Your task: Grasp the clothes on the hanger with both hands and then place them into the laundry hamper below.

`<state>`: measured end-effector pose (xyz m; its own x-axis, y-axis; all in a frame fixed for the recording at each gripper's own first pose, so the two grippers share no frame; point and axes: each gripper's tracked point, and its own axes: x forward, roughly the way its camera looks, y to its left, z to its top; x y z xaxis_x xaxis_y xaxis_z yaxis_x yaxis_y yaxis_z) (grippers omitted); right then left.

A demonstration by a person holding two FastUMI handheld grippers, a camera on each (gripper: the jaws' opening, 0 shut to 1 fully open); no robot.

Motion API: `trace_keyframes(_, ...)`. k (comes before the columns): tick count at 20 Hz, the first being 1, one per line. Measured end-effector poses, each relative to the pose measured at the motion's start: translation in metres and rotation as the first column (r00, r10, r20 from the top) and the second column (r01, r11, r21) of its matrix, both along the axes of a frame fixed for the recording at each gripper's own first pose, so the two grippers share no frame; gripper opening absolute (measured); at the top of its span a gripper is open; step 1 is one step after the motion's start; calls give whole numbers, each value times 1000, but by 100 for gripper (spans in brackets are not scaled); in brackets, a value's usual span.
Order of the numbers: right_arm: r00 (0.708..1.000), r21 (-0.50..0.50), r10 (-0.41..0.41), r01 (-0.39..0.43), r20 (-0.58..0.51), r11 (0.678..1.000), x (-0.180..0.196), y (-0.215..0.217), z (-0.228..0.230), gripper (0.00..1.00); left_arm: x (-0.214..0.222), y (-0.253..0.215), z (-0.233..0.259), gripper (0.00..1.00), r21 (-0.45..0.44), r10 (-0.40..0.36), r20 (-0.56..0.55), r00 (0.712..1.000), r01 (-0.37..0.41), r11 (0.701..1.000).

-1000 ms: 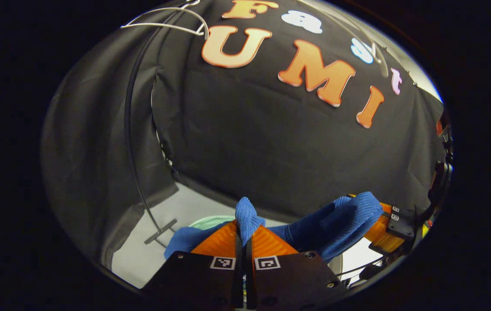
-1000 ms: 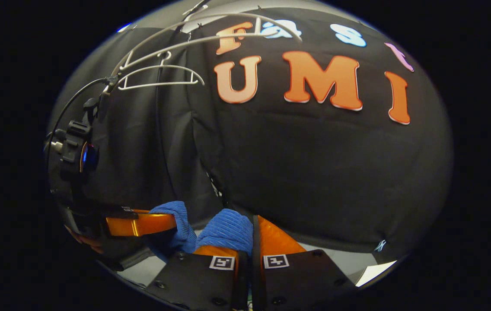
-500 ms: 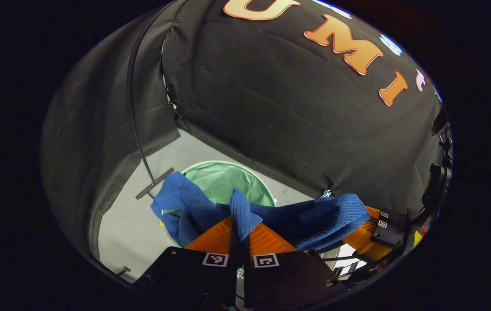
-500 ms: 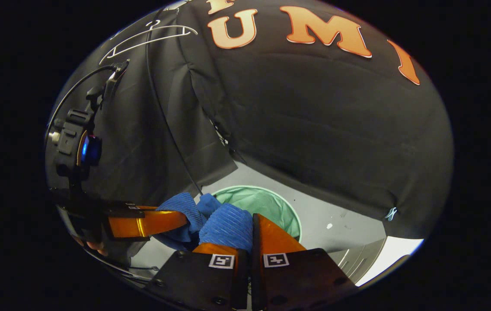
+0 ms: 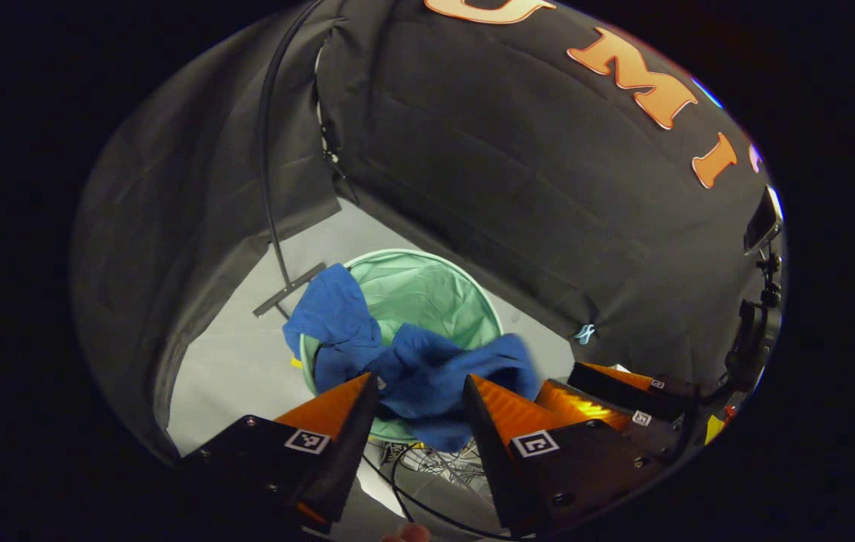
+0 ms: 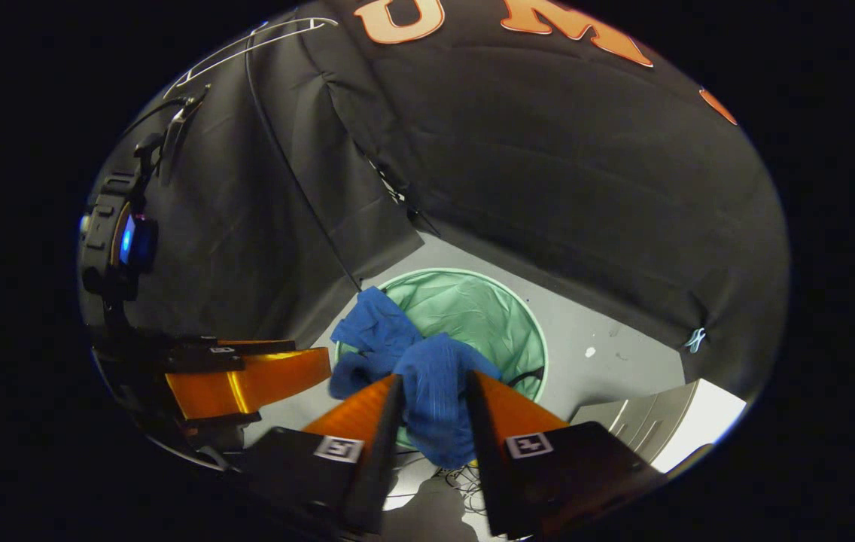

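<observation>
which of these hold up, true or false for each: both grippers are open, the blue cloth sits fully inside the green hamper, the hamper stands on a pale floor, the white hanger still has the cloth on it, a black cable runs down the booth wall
1. Both the left gripper and the right gripper are open. True.
2. The blue ribbed cloth garment lies fully inside the round green mesh laundry hamper. False: it is draped over the hamper's near rim, part of it hanging outside.
3. The hamper stands on a pale grey floor. True.
4. The white wire hanger carries the garment. False: the hanger hangs bare, high on the wall.
5. A thin black cable runs down the booth wall. True.
</observation>
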<state>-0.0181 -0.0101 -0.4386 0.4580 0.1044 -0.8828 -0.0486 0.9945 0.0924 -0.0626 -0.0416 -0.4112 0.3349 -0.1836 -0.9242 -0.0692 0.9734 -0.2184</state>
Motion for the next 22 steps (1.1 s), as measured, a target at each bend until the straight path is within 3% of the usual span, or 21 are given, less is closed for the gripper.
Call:
trace_keyframes(2, 1000, -18, -8, 8, -4, 1000, -4, -4, -6, 100, -4, 0, 0, 77, -14, 18, -15, 1000, -18, 1000)
trace_keyframes(8, 1000, -24, -23, 23, 6, 999, -2, -4, -9, 99, -4, 9, 11, 76, -7, -5, 27, 1000, 5, 1000)
trace_keyframes(11, 998, -23, -39, 40, 40, 999, 1, -1, -3, 99, 9, 14, 31, 77, -10, -5, 114, 993, 6, 1000)
trace_keyframes(14, 991, -15, -62, 65, 115, 998, 14, 9, 33, 99, 25, 23, 61, 76, 4, -5, 213, 977, 5, 1000)
trace_keyframes(19, 955, -20, -90, 99, 284, 995, 36, 5, 110, 99, 56, 42, 119, 77, 59, -3, 386, 923, -22, 998)
trace_keyframes(22, 910, -4, -110, 122, 399, 993, 49, -4, 161, 99, 75, 49, 176, 76, 69, -8, 504, 863, -30, 997)
